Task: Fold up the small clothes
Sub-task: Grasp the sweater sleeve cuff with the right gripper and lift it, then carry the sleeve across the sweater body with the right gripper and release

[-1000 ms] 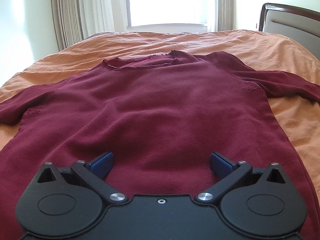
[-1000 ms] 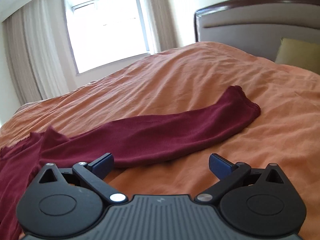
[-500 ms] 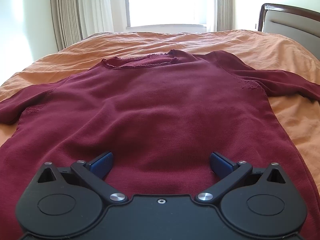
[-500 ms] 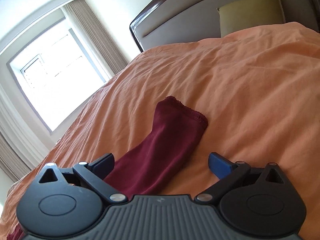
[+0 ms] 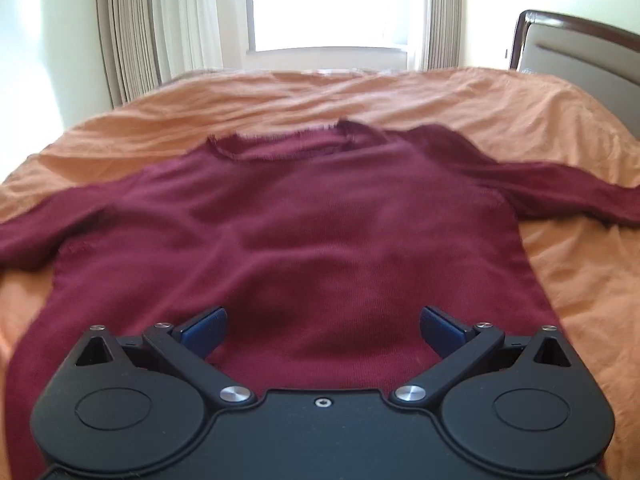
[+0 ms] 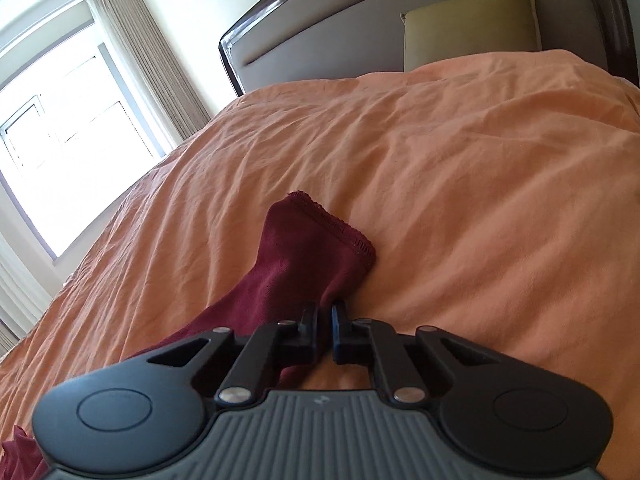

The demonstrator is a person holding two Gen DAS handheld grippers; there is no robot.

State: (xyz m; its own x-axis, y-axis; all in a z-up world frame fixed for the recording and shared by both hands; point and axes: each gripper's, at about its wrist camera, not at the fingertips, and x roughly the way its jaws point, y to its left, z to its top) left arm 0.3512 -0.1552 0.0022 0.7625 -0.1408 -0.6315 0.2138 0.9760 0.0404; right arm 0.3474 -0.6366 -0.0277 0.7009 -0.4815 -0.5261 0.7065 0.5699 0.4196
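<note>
Maroon sweater (image 5: pixel 320 240) lies flat, spread on the orange bedcover (image 5: pixel 540 128), neck toward the window (image 5: pixel 332 4). Its rt sleeve (image 6: pixel 308 256) stretches toward the headboard (image 6: pixel 360 44), cuff near the olive pillow (image 6: pixel 468 24). My right gripper (image 6: pixel 325 320) is pinched together on the sleeve just behind the cuff. My left gripper (image 5: pixel 323 326) hangs over the hem w/ jaws wide apart, nothing btwn them.
</note>
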